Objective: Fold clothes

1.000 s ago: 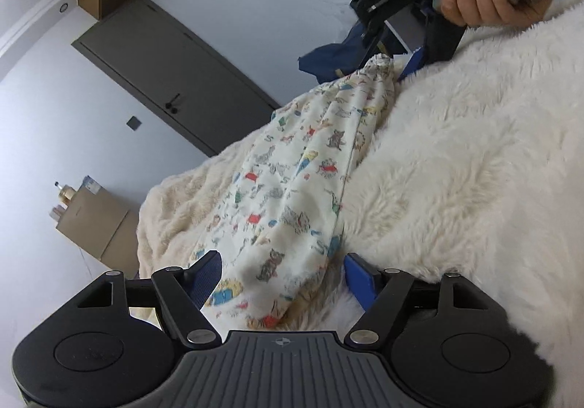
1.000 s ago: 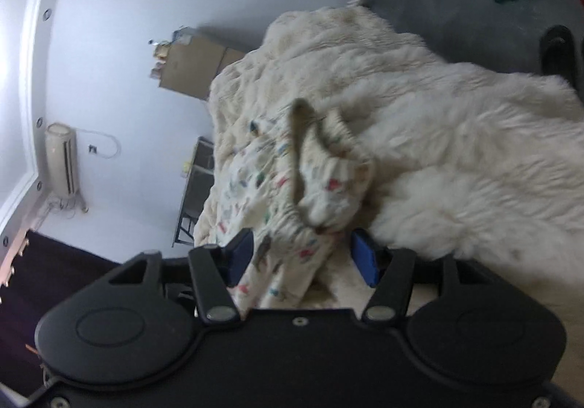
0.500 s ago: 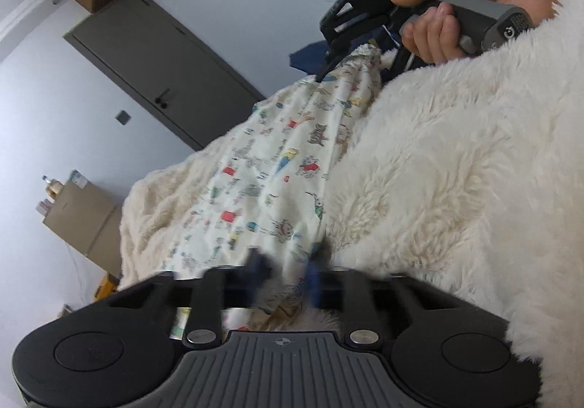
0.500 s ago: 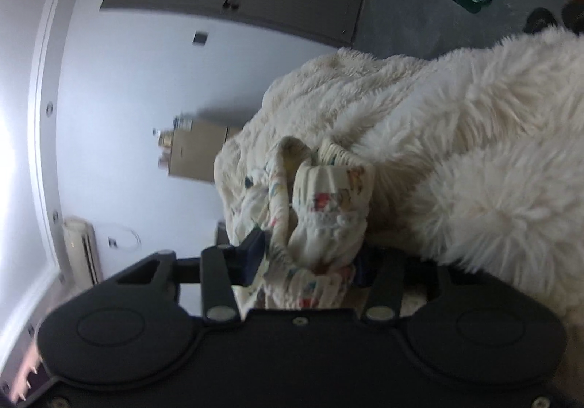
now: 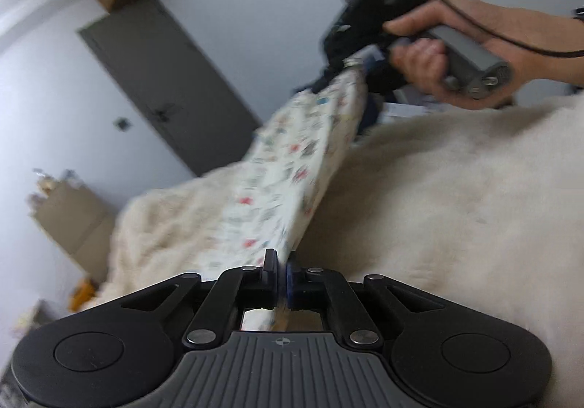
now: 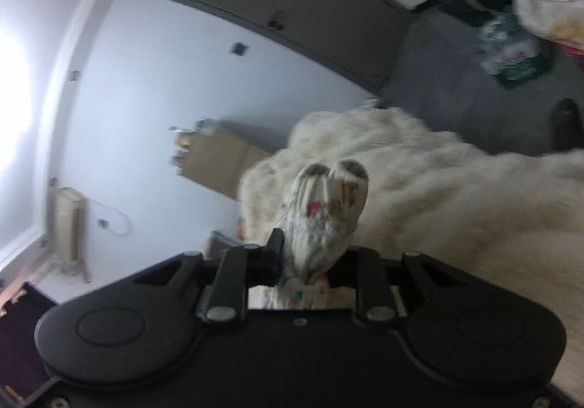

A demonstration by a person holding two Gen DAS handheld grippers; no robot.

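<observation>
Fluffy blanket (image 5: pixel 456 189) below; both grippers (image 5: pixel 281 274) (image 6: pixel 310 258) pinching printed garment (image 5: pixel 292 167), right hand (image 5: pixel 449 54) raised.

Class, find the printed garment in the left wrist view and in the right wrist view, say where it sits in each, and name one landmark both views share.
Left wrist view: the printed garment stretches diagonally from the left gripper at bottom centre up to the right gripper at upper right.
Right wrist view: it is bunched at lower centre, pinched in the right gripper.
Shared landmark: the grey door.
</observation>
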